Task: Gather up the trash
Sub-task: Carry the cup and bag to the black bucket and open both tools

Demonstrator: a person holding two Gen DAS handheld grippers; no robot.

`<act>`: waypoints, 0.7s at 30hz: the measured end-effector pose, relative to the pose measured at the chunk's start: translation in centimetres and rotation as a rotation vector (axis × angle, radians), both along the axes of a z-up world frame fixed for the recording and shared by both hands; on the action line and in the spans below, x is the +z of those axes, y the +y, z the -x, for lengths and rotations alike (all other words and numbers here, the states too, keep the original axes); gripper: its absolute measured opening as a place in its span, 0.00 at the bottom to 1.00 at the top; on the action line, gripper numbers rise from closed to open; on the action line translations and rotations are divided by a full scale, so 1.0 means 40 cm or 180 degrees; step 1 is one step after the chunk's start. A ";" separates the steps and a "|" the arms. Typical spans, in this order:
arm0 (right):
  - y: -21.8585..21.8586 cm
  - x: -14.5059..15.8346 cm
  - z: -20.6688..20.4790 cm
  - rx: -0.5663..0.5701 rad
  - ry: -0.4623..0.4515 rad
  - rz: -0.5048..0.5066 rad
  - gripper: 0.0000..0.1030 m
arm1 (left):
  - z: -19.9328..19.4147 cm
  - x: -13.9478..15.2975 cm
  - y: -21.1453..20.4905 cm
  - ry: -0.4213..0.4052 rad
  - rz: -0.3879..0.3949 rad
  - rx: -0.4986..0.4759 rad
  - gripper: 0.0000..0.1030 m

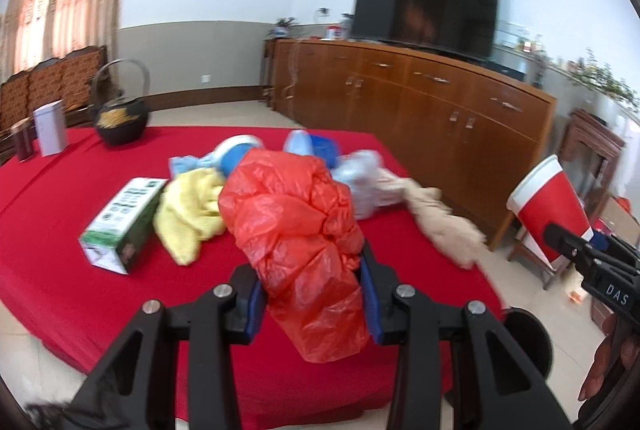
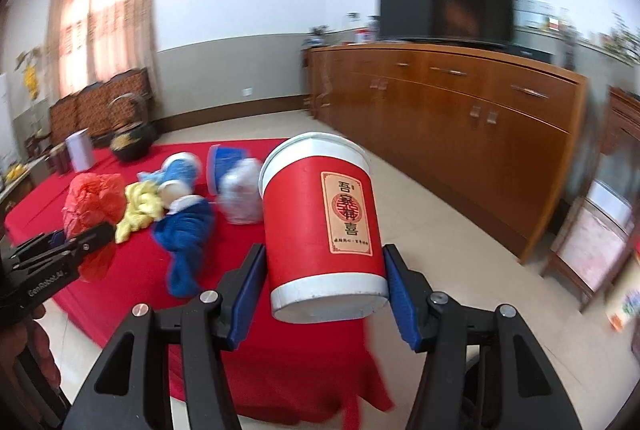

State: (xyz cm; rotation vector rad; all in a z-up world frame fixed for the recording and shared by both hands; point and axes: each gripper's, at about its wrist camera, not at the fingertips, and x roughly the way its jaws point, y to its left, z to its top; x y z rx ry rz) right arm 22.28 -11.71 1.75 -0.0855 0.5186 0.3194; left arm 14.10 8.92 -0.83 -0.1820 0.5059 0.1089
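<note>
Red crinkled plastic fills the nearest part of the left wrist view: a red plastic bag (image 1: pixel 304 250) is clenched between the blue-padded fingers (image 1: pixel 370 304) of the left gripper (image 1: pixel 310 304), lifted clear of the red-covered worktop (image 1: pixel 60 230). In the right wrist view, the right gripper (image 2: pixel 326 294) grasps a red paper cup (image 2: pixel 322 234) with a white rim and a beige label, tilted and held above the worktop's near edge.

Beyond them, more litter lies on the worktop: a green and white carton (image 1: pixel 122 226), a yellow cloth (image 1: pixel 188 210), a blue cloth (image 2: pixel 186 234), a beige rag (image 1: pixel 440 226) and crumpled clear plastic (image 1: pixel 364 186). Farther back stand a dark kettle (image 1: pixel 122 118) and a white tin (image 1: pixel 50 128); behind is a wooden sideboard (image 1: pixel 420 98) with a television (image 1: pixel 428 6).

The step in hand appears to be carrying two picked-up items away. No bin shows in either view, so the next move calls for finding one and releasing both items into it.
</note>
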 end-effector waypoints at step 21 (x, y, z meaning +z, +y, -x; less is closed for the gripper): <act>-0.579 -0.091 0.215 -0.1135 0.0232 0.0081 0.58 | -0.025 -0.020 -0.540 0.0102 -0.0154 -0.1601 0.40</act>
